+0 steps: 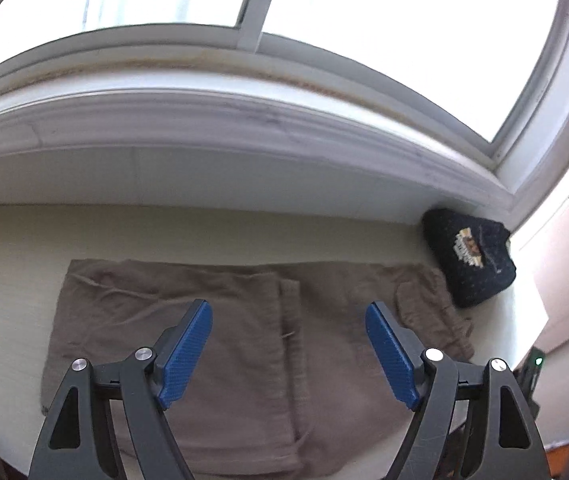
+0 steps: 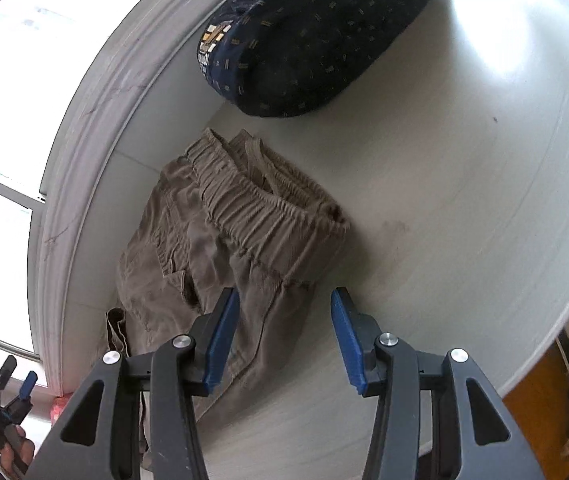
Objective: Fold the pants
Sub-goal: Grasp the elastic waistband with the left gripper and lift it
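On table (image 2: 444,200): brown pants (image 1: 212,344) folded flat; both grippers' jaws open, empty.

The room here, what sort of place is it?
Probably a home, maybe a bedroom: brown pants lie on a pale table under a big window, beside a dark patterned cushion.

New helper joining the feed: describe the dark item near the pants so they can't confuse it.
Start at the window sill along the back of the pale table. In the corner below it, just past the waistband end of the brown pants, sits a folded navy garment. Unlike the plain pants, it carries small tan flecks and a printed logo.
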Action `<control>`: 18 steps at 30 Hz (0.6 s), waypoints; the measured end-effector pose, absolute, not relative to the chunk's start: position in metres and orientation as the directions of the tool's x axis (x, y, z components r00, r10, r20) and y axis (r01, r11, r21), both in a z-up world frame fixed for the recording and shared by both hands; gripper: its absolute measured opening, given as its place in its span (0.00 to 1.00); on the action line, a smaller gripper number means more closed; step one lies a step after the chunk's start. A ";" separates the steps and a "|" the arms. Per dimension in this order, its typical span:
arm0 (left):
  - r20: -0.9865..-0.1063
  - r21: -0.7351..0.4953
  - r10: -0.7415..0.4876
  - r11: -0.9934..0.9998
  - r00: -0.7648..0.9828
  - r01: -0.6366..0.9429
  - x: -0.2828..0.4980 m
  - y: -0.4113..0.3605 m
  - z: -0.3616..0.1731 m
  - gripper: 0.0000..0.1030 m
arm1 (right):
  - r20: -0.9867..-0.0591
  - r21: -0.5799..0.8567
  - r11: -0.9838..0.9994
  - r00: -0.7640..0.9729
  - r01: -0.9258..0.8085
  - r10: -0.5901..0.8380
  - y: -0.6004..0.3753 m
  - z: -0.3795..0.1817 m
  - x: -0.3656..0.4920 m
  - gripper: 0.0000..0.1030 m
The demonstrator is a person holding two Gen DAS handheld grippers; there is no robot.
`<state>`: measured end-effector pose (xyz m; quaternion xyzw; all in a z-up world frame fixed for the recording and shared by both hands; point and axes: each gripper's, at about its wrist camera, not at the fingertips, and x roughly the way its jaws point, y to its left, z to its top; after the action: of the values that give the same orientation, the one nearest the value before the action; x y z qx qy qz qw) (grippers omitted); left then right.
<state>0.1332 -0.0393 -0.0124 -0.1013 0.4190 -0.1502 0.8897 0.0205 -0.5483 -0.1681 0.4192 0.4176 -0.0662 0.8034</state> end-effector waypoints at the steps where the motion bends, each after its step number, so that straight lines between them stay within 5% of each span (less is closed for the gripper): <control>1: -0.706 -0.308 -0.352 0.934 0.615 0.181 0.131 -0.042 -0.010 0.78 | -0.718 0.628 0.632 0.651 0.453 0.246 -0.550 -0.169 0.021 0.42; 10: -0.687 -0.290 -0.344 0.938 0.640 0.192 0.128 -0.061 0.003 0.79 | -0.700 0.629 0.650 0.674 0.426 0.236 -0.551 -0.174 0.035 0.38; 18: -0.736 -0.318 -0.372 0.928 0.566 0.196 0.137 -0.064 -0.001 0.79 | -0.650 0.673 0.631 0.716 0.386 0.255 -0.548 -0.168 0.030 0.19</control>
<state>0.1367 -0.0641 -0.0010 -0.1004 0.4372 -0.1615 0.8790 0.0298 -0.5485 -0.1684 0.4276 0.3748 -0.0396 0.8216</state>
